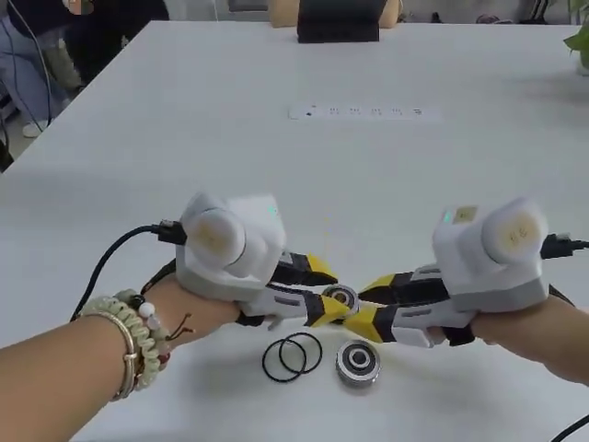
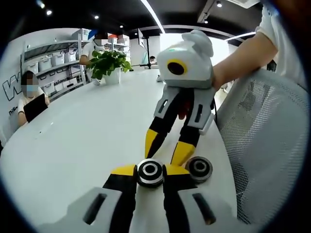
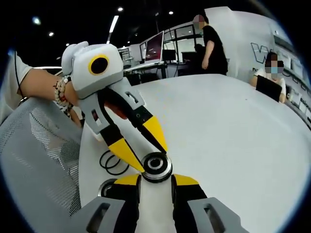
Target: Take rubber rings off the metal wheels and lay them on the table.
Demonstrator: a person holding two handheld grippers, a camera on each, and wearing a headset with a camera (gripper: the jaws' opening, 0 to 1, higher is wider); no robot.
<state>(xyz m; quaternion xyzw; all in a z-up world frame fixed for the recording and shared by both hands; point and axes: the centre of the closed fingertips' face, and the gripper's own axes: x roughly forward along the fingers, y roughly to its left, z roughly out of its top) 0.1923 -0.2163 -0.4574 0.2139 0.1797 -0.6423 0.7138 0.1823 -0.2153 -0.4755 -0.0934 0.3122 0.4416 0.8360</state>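
Note:
My left gripper [image 1: 324, 293] [image 2: 150, 171] is shut on a small metal wheel [image 1: 341, 296] [image 2: 149, 173] [image 3: 156, 167], held just above the white table [image 1: 276, 166]. The wheel carries a dark rubber ring on its rim. My right gripper [image 1: 362, 306] [image 3: 156, 181] comes in from the opposite side, its jaws slightly apart and its yellow tips at the wheel's edge. A second metal wheel [image 1: 357, 362] [image 2: 199, 168] lies flat on the table below. Two loose black rubber rings [image 1: 293, 354] [image 3: 112, 162] lie overlapping beside it.
A strip of white sockets [image 1: 368, 112] lies mid-table. A black object [image 1: 338, 20] stands at the far edge, and a potted plant [image 2: 108, 63] at the table's far right. A mesh chair back [image 2: 262, 145] is close behind the near edge. People sit and stand around the room.

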